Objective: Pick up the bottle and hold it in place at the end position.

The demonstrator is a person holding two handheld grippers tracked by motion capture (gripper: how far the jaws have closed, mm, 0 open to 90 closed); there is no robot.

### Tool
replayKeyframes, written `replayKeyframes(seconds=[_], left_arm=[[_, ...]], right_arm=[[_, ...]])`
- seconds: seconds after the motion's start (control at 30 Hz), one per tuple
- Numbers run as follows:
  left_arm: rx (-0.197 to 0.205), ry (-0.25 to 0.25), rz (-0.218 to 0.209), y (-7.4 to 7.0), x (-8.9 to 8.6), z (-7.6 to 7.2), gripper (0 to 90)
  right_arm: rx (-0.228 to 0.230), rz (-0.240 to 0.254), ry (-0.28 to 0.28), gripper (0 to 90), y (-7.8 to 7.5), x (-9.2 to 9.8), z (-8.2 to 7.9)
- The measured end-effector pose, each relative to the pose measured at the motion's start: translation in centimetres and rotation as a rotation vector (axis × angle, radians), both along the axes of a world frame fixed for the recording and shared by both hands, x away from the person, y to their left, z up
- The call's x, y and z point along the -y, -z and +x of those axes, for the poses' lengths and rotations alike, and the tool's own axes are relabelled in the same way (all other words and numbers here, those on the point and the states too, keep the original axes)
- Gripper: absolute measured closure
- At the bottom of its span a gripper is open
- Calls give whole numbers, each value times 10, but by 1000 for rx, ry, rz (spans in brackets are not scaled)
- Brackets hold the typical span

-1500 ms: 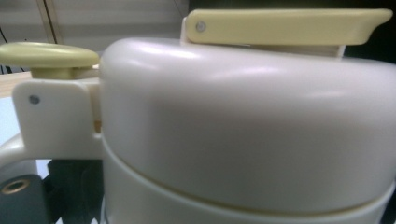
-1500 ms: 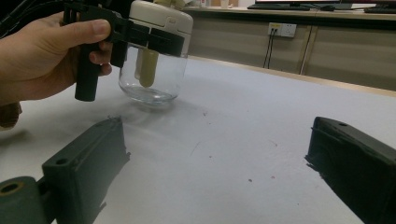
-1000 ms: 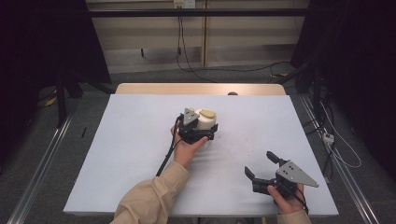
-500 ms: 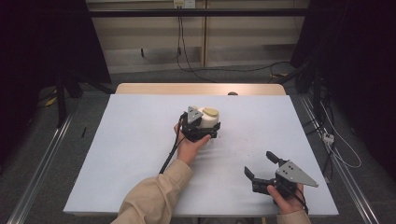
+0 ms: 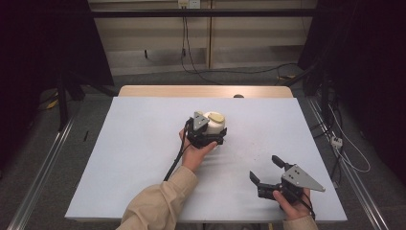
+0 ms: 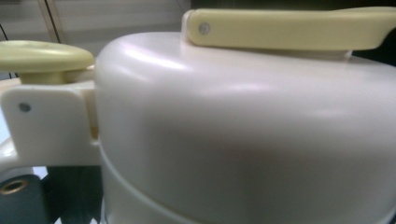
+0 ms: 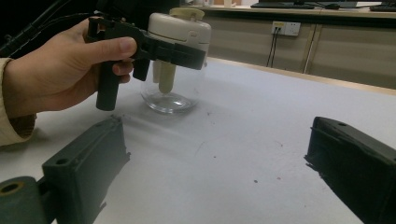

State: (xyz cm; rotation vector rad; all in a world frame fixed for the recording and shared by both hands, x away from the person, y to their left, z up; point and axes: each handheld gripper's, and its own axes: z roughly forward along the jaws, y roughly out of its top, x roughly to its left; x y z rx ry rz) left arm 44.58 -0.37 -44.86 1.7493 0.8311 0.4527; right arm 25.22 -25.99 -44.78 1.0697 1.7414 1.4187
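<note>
1. Nearest the person, the right gripper (image 5: 269,171) sits low over the near right part of the tabletop (image 5: 143,143), held by the right hand (image 5: 293,207). Its two black jaws are spread wide apart with nothing between them.
2. In the right gripper view those jaws stand at the left and right edges, with bare white tabletop (image 7: 243,154) lying between them.
3. The grey three-cornered plate (image 5: 301,178) lies on top of the right gripper, pointing toward the right edge of the tabletop.
4. Farther in, near the middle of the tabletop, the left hand (image 5: 196,152) holds the left gripper (image 5: 207,135), with a tan sleeve (image 5: 158,206) reaching back to the near edge.
5. The left gripper's jaws are closed around the cream top of the jar (image 7: 173,70), just under its lid, as the right gripper view shows.
6. The jar is upright on the tabletop, with a clear glass lower body and a white lid; a pale yellow lever (image 6: 289,29) sits across the lid and a pale yellow knob (image 6: 44,56) beside it.
7. In the left gripper view the lid (image 6: 243,130) is very close to the camera.
8. A black cable (image 5: 174,160) trails from the left gripper back along the forearm.
9. Beyond the tabletop, a wall panel (image 5: 258,45) with hanging cables stands at the back.
</note>
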Motion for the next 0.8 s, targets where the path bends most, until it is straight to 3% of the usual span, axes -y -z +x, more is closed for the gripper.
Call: replayKeyframes(seconds=[0.23, 0.8], left_arm=[[-13, 3, -32, 4, -6, -3, 54], [-10, 26, -45, 10, -12, -8, 41]], right_arm=[[-5, -6, -7, 40, 1, -3, 1], [-15, -18, -13, 42, 1, -7, 1]])
